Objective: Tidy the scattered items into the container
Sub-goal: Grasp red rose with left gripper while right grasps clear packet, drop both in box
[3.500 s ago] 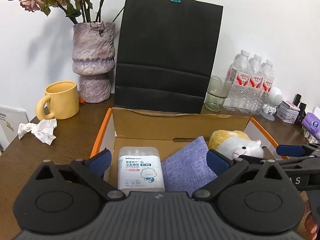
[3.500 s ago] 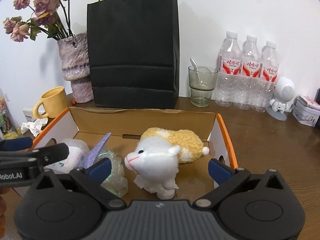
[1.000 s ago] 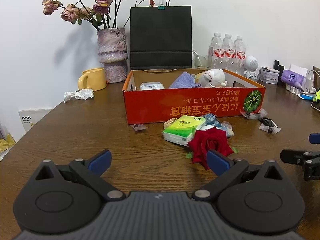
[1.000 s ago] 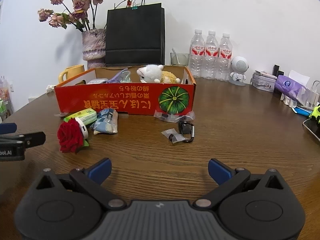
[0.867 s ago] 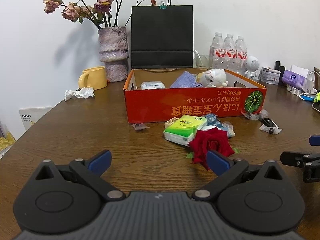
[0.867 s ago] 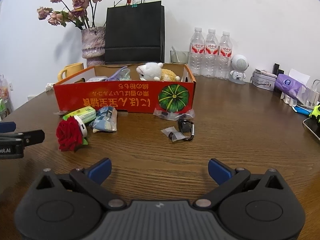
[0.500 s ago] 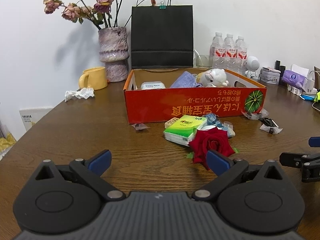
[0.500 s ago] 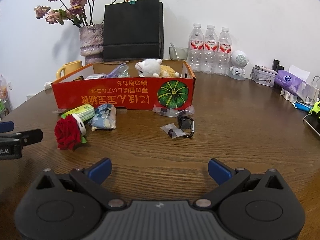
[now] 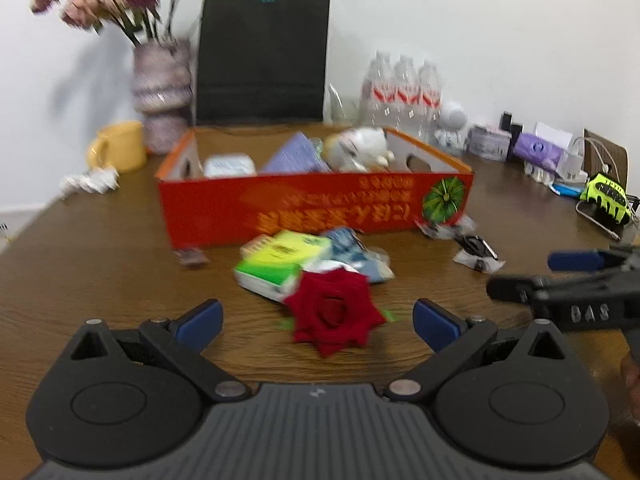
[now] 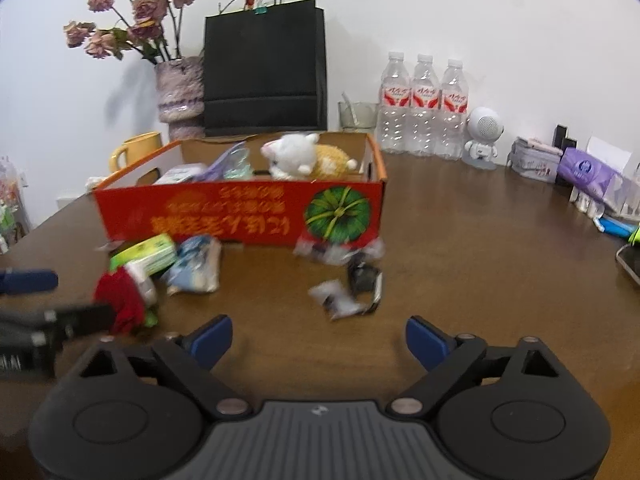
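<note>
The red cardboard box (image 9: pixel 320 212) stands on the wooden table and holds a plush cat (image 9: pixel 360 150), a purple cloth and a white tub. In front of it lie a red rose (image 9: pixel 332 312), a green tissue pack (image 9: pixel 280 260), a blue packet (image 9: pixel 356 256), a black carabiner (image 10: pixel 366 280) and small clear bags (image 10: pixel 336 300). My left gripper (image 9: pixel 316 320) is open, with the rose between its fingertips. My right gripper (image 10: pixel 318 338) is open and empty, just short of the carabiner and bags. The box (image 10: pixel 240 212) and rose (image 10: pixel 122 300) also show in the right wrist view.
Behind the box stand a black paper bag (image 10: pixel 264 68), a vase of dried flowers (image 10: pixel 180 96), a yellow mug (image 10: pixel 134 150), a glass and three water bottles (image 10: pixel 424 108). A white robot figure (image 10: pixel 482 136), tissue packs and small items line the right edge. Crumpled paper (image 9: pixel 90 180) lies left.
Both grippers have pulled back from above the box, then moved forward and down toward the table. The rose now lies between my left fingertips; the carabiner and bags are nearer my right.
</note>
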Demonstrator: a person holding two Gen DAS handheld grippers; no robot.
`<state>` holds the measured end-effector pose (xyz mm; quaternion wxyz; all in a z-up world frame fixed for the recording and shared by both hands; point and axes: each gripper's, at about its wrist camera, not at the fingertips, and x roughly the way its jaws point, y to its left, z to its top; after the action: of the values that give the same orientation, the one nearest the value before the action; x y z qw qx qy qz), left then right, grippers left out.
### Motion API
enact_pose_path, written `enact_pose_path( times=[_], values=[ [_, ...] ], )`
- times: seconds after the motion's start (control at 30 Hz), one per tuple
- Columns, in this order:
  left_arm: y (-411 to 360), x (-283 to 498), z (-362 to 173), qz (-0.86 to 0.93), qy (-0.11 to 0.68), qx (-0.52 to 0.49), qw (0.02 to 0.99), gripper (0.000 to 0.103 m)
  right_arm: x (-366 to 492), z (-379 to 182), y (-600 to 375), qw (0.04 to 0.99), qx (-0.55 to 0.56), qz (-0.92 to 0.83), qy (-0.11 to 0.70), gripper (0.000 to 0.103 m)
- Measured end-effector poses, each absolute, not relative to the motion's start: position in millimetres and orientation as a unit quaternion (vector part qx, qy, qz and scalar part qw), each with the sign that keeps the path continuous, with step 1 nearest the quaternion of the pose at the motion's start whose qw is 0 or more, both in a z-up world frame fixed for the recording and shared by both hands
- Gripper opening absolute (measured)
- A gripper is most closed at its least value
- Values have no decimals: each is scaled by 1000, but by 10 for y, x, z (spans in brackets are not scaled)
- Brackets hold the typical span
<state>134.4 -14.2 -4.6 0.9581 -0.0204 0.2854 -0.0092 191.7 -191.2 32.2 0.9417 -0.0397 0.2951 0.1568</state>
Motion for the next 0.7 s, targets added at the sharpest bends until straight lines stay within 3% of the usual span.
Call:
enact_pose_path(
  times=[0.03, 0.1, 0.2, 0.33, 0.37, 0.47, 0.53, 0.7],
  values=[
    [-182, 1390, -69, -4, 288, -18, 957, 103, 1985, 320, -1914, 940, -43, 157, 299, 85],
    [-238, 1466, -97, 7, 291, -18, 956, 98, 2114, 306, -1916, 937, -47, 158, 307, 71],
    [-231, 1545, -107, 10, 304, -34, 952, 84, 2220, 276, -1899, 934, -53, 170, 308, 52],
    [-204, 1591, -144, 10, 319, -43, 947, 60, 2275, 229, -1851, 929, -60, 198, 307, 43],
    [-196, 1596, -158, 9, 323, -46, 945, 54, 2293, 215, -1842, 927, -62, 199, 311, 37],
    [-173, 1580, -171, 11, 323, -53, 945, 51, 2330, 172, -1844, 920, -55, 210, 327, 20],
    [-141, 1557, -171, 8, 321, -62, 945, 50, 2304, 178, -1856, 920, -51, 215, 324, 15],
    [-86, 1476, -136, -1, 314, -81, 946, 49, 2207, 222, -1876, 924, -49, 220, 308, 14]
  ],
)
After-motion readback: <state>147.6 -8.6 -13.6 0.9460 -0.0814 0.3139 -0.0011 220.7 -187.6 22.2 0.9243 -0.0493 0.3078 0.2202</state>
